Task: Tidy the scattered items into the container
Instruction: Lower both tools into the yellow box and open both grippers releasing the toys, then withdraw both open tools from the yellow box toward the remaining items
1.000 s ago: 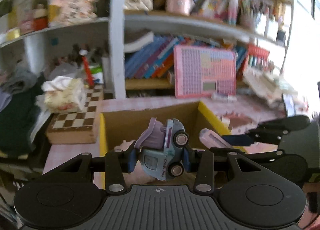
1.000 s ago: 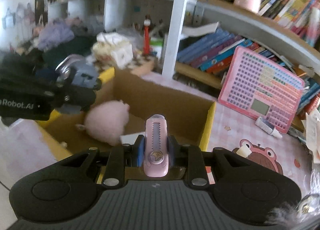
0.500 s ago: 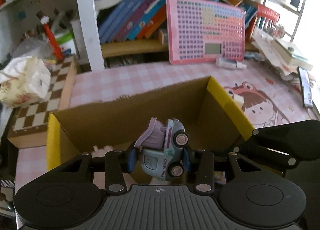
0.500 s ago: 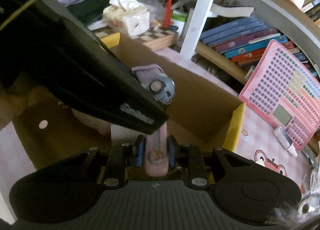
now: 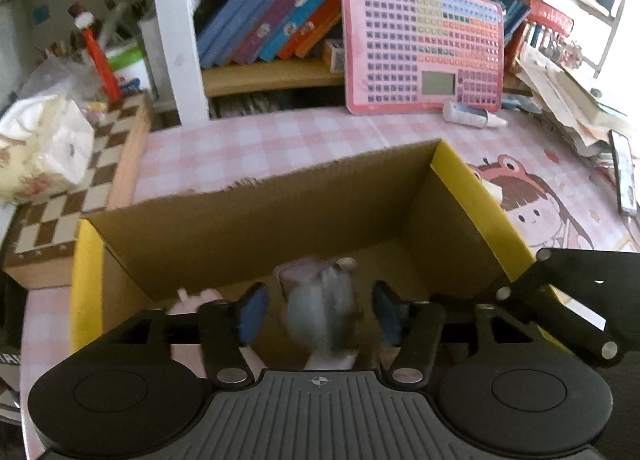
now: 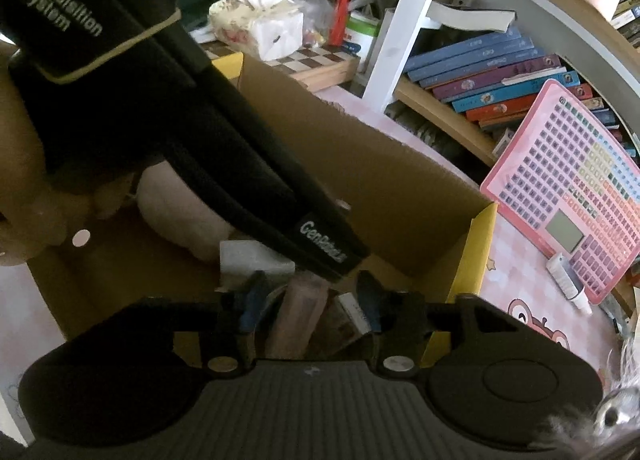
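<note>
now blurred, grey-purple toy truck (image 5: 320, 306) sits inside cardboard box (image 5: 256, 227).

Cardboard box (image 5: 256, 227): matt brown corrugated board w/ raw torn rim, centre frame; glossy yellow outer facing.
Left gripper (image 5: 318, 310): matt black plastic body, ribbed plate at bottom, shiny metal pivot screws, blue rubbery pads (image 5: 251, 310).
Worktop (image 5: 256, 139): smooth pink checked cover, upper centre.
Chessboard (image 5: 80, 163): varnished wood, left.
Tissue pack (image 6: 260, 21): soft paper in printed wrap, upper left.
</note>
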`<control>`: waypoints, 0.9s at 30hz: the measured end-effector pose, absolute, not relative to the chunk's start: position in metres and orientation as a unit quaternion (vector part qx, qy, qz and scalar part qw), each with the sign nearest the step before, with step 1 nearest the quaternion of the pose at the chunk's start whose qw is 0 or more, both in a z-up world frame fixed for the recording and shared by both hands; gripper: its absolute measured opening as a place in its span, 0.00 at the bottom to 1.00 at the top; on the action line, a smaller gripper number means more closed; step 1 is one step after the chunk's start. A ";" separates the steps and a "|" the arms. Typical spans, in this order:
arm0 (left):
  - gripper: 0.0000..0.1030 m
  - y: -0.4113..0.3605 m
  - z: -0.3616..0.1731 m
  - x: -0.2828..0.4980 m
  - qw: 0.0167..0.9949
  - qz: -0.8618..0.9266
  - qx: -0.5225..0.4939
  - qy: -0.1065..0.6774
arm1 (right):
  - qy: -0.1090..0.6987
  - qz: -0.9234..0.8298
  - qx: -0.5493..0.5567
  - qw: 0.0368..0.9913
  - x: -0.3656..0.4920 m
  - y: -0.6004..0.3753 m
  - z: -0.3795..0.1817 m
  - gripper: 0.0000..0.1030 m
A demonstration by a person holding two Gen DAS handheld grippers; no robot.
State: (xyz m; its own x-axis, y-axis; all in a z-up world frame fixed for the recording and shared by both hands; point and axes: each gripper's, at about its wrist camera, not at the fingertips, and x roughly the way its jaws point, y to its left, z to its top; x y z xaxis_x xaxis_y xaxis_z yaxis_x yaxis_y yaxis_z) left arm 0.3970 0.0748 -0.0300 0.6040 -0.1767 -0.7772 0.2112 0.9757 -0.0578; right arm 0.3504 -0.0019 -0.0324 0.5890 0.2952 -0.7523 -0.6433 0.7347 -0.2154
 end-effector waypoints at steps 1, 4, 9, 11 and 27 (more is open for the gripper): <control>0.67 0.075 -0.028 0.395 0.897 -0.106 0.020 0.428 | 0.358 0.272 -0.241 0.860 0.349 -0.002 -0.031 0.51; 0.67 0.077 -0.019 0.385 0.904 -0.110 0.005 0.413 | 0.347 0.275 -0.238 0.864 0.344 -0.001 -0.025 0.52; 0.68 0.085 0.004 0.363 0.921 -0.101 -0.003 0.377 | 0.317 0.271 -0.230 0.880 0.330 -0.004 -0.007 0.55; 0.68 0.089 0.015 0.352 0.928 -0.098 -0.010 0.361 | 0.304 0.268 -0.220 0.887 0.324 -0.006 0.001 0.56; 0.80 0.120 0.068 0.226 0.956 -0.039 -0.065 0.283 | 0.206 0.242 -0.144 0.937 0.222 -0.036 0.056 0.89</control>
